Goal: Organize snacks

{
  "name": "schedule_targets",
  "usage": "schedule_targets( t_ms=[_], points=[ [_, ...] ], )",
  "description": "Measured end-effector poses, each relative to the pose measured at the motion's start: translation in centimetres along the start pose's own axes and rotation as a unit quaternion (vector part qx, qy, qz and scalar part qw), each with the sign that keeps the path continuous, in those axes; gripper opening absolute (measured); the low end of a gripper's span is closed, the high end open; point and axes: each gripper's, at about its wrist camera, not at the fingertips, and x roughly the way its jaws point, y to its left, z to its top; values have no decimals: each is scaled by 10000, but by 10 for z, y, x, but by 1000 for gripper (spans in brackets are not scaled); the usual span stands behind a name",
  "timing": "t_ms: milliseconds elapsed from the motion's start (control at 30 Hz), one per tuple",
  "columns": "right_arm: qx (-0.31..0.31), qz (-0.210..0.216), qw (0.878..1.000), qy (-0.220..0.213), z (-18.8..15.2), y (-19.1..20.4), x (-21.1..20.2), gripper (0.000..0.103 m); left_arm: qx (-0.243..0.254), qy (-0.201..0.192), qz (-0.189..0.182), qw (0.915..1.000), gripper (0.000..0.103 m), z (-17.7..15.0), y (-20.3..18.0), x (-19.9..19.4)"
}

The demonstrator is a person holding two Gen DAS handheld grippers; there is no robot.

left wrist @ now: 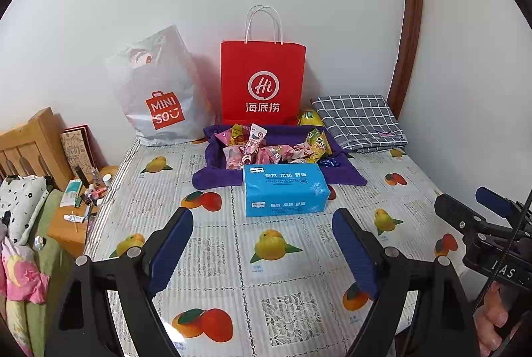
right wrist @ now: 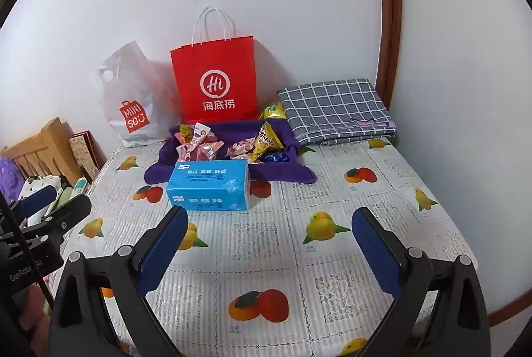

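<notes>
Left wrist view first: my left gripper (left wrist: 262, 244) hangs above the fruit-print tabletop (left wrist: 266, 273), its blue fingers (left wrist: 171, 252) spread wide with nothing between them. Just past them lies a blue tissue pack (left wrist: 284, 190), flat on the cloth cover. Behind it, touching its far edge, a purple cloth (left wrist: 279, 170) holds the snacks (left wrist: 276, 147): a loose heap of pink and yellow wrappers, with one pink-and-white tube sticking up at the left. A red paper bag (left wrist: 262, 82) stands upright against the wall right behind the heap, and a white plastic bag (left wrist: 156, 90) slumps beside it on the left. One yellow packet (left wrist: 309, 118) sits off the cloth, between the red bag and a folded grey checked cloth (left wrist: 360, 120) in the far right corner.

From the right wrist view, my right gripper (right wrist: 271, 245) is likewise open and empty, fingers (right wrist: 375, 254) well apart over the bare tabletop, short of the tissue pack. I see the other gripper at the left edge of this view, and a wooden headboard (right wrist: 40, 144) beyond it.
</notes>
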Motion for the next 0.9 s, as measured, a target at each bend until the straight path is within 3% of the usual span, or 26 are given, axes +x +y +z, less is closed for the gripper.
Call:
schedule_targets(
  t_ms=[900],
  points=[
    [30, -34, 10000, -36, -7, -4, -11, 98, 29, 0, -23, 10000, 85, -4, -4, -7]
  ],
)
